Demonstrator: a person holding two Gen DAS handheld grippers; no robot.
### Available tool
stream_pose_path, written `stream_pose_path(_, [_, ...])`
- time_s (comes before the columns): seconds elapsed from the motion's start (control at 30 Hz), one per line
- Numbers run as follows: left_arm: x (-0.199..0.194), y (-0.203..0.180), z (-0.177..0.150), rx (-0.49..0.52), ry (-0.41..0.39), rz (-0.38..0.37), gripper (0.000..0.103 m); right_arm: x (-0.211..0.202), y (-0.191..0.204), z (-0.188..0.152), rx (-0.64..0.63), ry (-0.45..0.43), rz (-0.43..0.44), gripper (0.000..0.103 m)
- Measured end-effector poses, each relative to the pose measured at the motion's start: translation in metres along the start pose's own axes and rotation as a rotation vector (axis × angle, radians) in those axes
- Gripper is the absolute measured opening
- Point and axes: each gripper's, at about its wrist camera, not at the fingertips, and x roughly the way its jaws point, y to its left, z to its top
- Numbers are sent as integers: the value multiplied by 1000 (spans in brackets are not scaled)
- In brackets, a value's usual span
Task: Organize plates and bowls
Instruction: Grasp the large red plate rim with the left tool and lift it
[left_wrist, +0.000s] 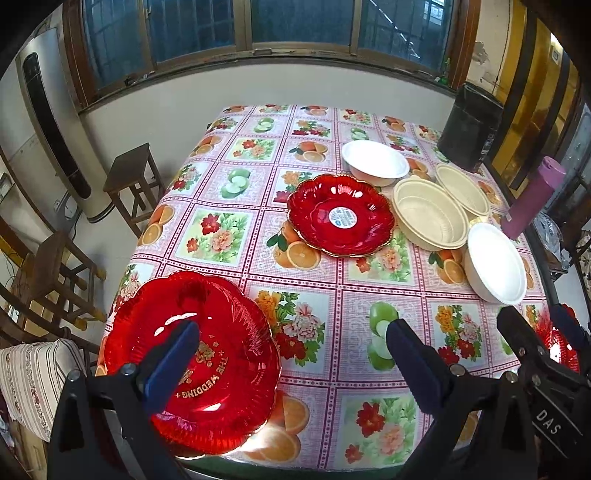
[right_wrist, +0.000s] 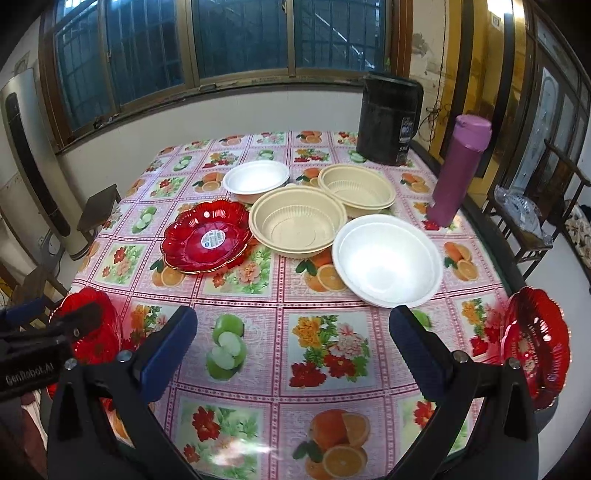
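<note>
Three red scalloped plates are out. One red plate (left_wrist: 221, 354) lies at the table's near left corner, and my left gripper (left_wrist: 295, 354) is open with its left finger over that plate. A second red plate (left_wrist: 340, 218) sits mid-table. The third red plate (right_wrist: 535, 339) lies at the near right edge, outside the right finger of my open right gripper (right_wrist: 295, 347). Two cream bowls (right_wrist: 299, 221) (right_wrist: 356, 188) and two white bowls (right_wrist: 256, 179) (right_wrist: 388, 258) stand beyond. Nothing is held by either gripper.
The table has a fruit-and-flower cloth (right_wrist: 266, 295). A purple bottle (right_wrist: 458, 170) and a black container (right_wrist: 389, 118) stand at the far right. Wooden stools (left_wrist: 133, 184) and chairs sit on the floor to the left, and a chair (right_wrist: 524, 221) on the right.
</note>
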Motion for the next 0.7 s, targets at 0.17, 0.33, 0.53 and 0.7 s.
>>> stream_pose_path(0.17, [12, 2, 3, -11, 14, 28, 103, 21, 8, 5, 5, 38, 27, 103])
stream_pose_path(0.33, [20, 14, -3, -23, 51, 59, 103, 39, 15, 5, -23, 83, 63, 103])
stream_pose_path(0.53, [15, 60, -14, -96, 52, 134, 103, 52, 50, 4, -69, 131, 133, 103])
stream_pose_path(0.7, [11, 112, -34, -193, 65, 196, 103, 50, 102, -2, -168, 141, 191, 103])
